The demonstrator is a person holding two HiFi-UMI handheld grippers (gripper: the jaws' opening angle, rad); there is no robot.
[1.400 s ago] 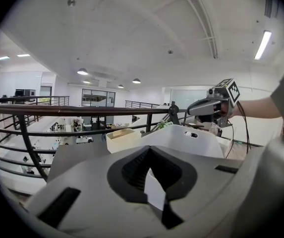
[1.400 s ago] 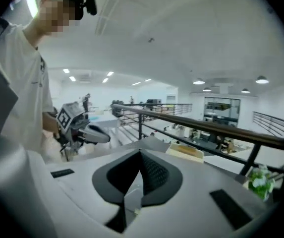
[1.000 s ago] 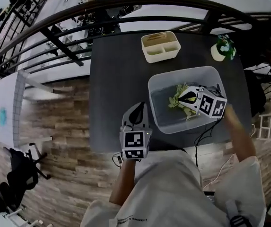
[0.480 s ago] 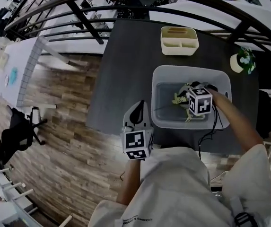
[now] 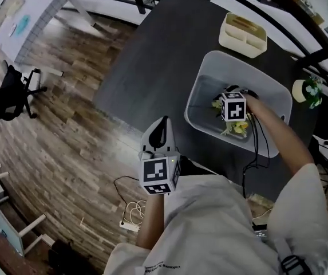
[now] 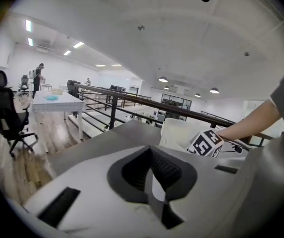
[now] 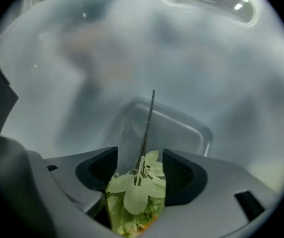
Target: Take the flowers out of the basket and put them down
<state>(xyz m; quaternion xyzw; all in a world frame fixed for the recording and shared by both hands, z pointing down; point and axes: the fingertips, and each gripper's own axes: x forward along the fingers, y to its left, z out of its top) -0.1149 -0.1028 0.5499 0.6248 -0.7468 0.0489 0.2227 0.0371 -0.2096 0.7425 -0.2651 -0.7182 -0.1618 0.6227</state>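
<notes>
A translucent white basket (image 5: 195, 93) stands on the dark table (image 5: 152, 56). My right gripper (image 5: 234, 114) points steeply down inside it, its marker cube on top. In the right gripper view its jaws (image 7: 140, 175) stand wide and have just been opening. A green leafy flower sprig (image 7: 134, 197) lies between them, its thin stem (image 7: 148, 123) running across the basket floor; the pads do not press on it. Yellow-green flowers (image 5: 236, 129) show beside the cube. My left gripper (image 5: 164, 121) hovers at the table's near edge, shut and empty (image 6: 151, 175).
A cream divided tray (image 5: 242, 34) sits on the table behind the basket, a small potted plant (image 5: 308, 90) at the right. Cables (image 5: 132, 213) lie on the wooden floor. A black chair (image 5: 6, 96) and a white table (image 5: 43, 10) stand to the left.
The right gripper has sunk deeper into the basket, turned downward, and its jaws have spread around the flowers. The left gripper has drifted toward the table's edge. The head view has swung.
</notes>
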